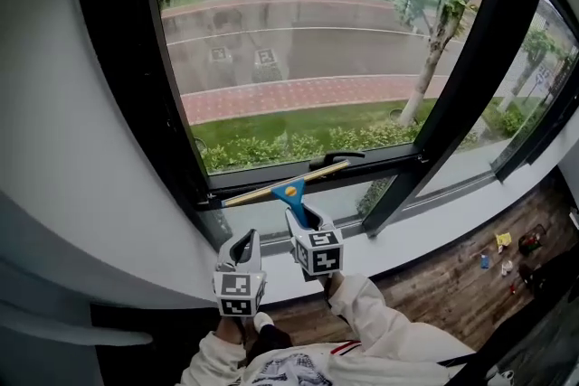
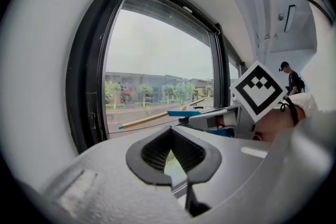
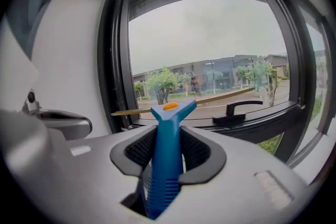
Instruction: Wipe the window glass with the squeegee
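Observation:
The squeegee [image 1: 289, 191] has a blue handle [image 3: 167, 139] and a long tan blade [image 3: 220, 96]. My right gripper [image 1: 303, 217] is shut on that handle [image 3: 167, 152]. The blade lies slanted along the bottom of the big window glass [image 1: 298, 41], just above the lower frame, its left end lower. My left gripper [image 1: 244, 244] hovers beside the right one, left of it and below the sill. Its jaws [image 2: 173, 157] meet with nothing between them. From the left gripper view the squeegee [image 2: 184, 112] shows ahead to the right.
A black window handle [image 1: 336, 160] sits on the lower frame right behind the blade. A thick black mullion [image 1: 452, 95] slants down to the white sill [image 1: 425, 226]. Small objects [image 1: 507, 253] lie on the wooden floor at right. A person [image 2: 291, 78] stands far off indoors.

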Demonstrator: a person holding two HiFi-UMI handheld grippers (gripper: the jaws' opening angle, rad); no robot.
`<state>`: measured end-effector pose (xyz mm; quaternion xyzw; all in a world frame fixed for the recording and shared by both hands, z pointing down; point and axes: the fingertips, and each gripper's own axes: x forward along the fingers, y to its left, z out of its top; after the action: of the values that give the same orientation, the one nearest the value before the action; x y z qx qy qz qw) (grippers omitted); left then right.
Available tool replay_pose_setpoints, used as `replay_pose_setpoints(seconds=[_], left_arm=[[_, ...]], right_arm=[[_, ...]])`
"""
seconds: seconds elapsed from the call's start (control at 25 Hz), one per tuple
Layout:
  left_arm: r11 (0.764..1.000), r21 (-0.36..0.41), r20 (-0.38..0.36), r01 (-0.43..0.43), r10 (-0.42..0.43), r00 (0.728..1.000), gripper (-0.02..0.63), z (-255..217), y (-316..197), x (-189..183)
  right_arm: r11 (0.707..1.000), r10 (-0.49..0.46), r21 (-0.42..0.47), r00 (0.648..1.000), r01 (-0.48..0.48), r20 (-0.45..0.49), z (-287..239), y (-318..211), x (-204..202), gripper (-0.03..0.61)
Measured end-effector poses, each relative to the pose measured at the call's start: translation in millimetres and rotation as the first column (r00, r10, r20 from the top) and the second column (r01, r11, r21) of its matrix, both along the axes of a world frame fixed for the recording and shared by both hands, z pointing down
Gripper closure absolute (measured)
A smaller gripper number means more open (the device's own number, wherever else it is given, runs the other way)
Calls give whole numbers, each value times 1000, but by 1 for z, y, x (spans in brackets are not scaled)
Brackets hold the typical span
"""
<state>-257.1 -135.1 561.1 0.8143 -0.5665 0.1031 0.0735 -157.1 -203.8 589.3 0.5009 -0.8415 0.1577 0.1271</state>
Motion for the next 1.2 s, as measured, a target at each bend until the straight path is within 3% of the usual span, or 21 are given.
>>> replay_pose_setpoints(seconds=[0.2,0.36,0.56,0.76,0.96,1.2], left_arm=[[999,-12,-64,38,-39,997,614,12,74,79],[996,-36,-101,77,-80,992,614,31,139,156],[997,-27,-104,76,-78,992,614,12,196,224],[998,-7,-86,64,-64,994,614,-8,239,242],[999,-20,-65,50,-52,997,614,-4,265,232],[1000,20,-62,17,-16,998,614,-9,275,207]], right_arm=[[997,-37,77,995,30,95,-26,89,92,437],[997,-36,74,979,22,199,-32,159,173,437],[999,-29,46,979,20,204,-36,228,248,437],[998,-19,59,968,5,248,-46,275,283,437],[998,-34,59,955,17,296,-50,304,277,437],[995,-11,101,980,-9,200,-57,324,250,439]])
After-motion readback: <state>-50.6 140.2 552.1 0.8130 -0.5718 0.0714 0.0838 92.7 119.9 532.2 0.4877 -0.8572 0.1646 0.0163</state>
